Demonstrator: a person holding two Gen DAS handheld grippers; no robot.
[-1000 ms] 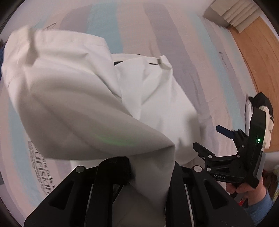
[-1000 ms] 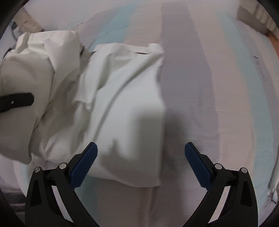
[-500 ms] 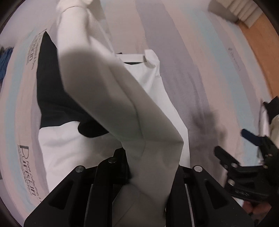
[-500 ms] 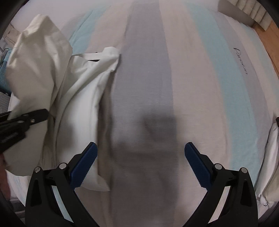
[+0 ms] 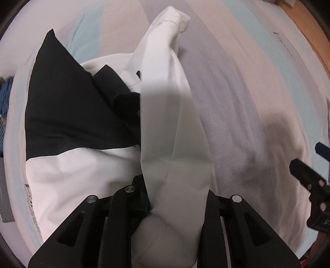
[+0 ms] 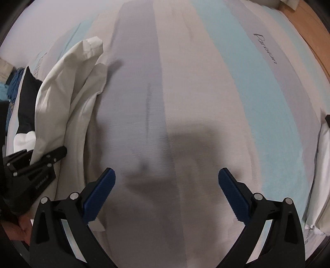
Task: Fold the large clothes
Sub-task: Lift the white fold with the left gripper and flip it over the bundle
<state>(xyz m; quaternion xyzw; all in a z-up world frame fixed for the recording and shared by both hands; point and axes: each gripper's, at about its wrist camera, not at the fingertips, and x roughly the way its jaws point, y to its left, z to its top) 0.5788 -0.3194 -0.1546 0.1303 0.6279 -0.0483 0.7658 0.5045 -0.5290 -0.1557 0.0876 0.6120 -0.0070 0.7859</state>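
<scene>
A large white garment (image 5: 165, 115) with a black panel (image 5: 70, 107) lies on the striped bed. My left gripper (image 5: 171, 198) is shut on a long white fold of it, lifted and stretching away to a cuff-like end (image 5: 179, 18). The garment also shows at the left in the right wrist view (image 6: 68, 86), with my left gripper (image 6: 39, 162) beside it. My right gripper (image 6: 166, 181) is open and empty above bare sheet; it shows at the right edge of the left wrist view (image 5: 309, 175).
The bed sheet (image 6: 206, 82) has grey, beige and light blue stripes. Wooden floor (image 6: 305, 26) lies beyond the bed's far right edge. A white cloth (image 6: 323, 175) sits at the right edge. Blue fabric (image 5: 6, 96) lies at the far left.
My left gripper has swung the white fold to the right, uncovering the black panel. My right gripper has moved right, away from the garment, over bare sheet.
</scene>
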